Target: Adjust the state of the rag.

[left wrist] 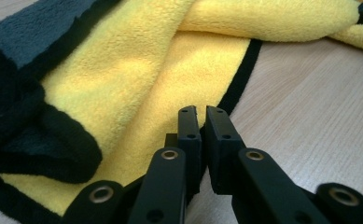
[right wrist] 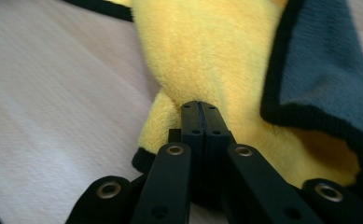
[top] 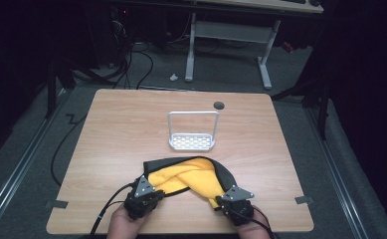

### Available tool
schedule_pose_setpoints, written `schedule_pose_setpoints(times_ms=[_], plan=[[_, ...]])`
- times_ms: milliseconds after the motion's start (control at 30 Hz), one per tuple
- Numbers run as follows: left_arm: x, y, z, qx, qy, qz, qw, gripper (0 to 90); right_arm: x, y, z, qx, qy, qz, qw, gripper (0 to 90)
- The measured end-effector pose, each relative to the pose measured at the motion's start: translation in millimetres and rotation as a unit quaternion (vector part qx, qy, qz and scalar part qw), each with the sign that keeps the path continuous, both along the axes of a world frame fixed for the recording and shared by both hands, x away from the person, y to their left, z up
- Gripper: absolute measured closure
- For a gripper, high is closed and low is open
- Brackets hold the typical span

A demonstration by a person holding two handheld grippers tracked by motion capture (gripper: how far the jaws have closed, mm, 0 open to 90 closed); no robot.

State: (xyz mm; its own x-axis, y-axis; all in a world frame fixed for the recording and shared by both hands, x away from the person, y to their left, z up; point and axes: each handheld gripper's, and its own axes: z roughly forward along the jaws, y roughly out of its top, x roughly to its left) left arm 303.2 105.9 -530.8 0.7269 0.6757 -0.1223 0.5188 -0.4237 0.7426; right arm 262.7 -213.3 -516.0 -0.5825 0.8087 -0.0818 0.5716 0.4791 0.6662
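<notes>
The left hand-held gripper (left wrist: 201,112) has its two black jaws drawn almost together on the black-bound near edge of a fluffy yellow microfibre cloth with a grey reverse side (left wrist: 137,79), so the thin hem is pinched where it meets the wood. The right hand-held gripper (right wrist: 200,106) has its jaws pressed fully together, with a plump yellow fold of the same cloth bunched around the tips; it seems to grip a corner there, just beside the grey flap that has turned over. Seen from the high view, the left hand-held gripper (top: 148,191) and the right hand-held gripper (top: 226,198) sit at the two near ends of the cloth (top: 188,177), which lies crumpled in an arc at the near middle of the light wooden table (top: 131,129). Holding both near ends at once looks like a way to lift and spread the cloth, perhaps to hang it. Farther back, well apart from the cloth, stands a small white rack with a perforated base and a tall wire hoop (top: 192,130), a likely place for draping it.
</notes>
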Motion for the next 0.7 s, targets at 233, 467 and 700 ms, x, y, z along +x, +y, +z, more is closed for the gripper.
schedule_pose_setpoints(times_ms=[233,467,700], plan=[[1.4,12.3,1.6,0.003,0.009,0.0,1.0,86.7,16.2,-36.5,-2.5,-0.004,-0.011,-0.067,0.9977,90.0],[3.7,18.8,1.7,-0.002,0.017,0.006,0.9998,87.0,52.4,-46.1,-4.7,-0.033,-0.034,-0.083,0.9955,90.0],[5.6,19.6,-0.2,-0.014,0.018,0.011,0.9997,86.9,61.3,-56.0,6.6,-0.001,-0.057,-0.106,0.9927,84.6]])
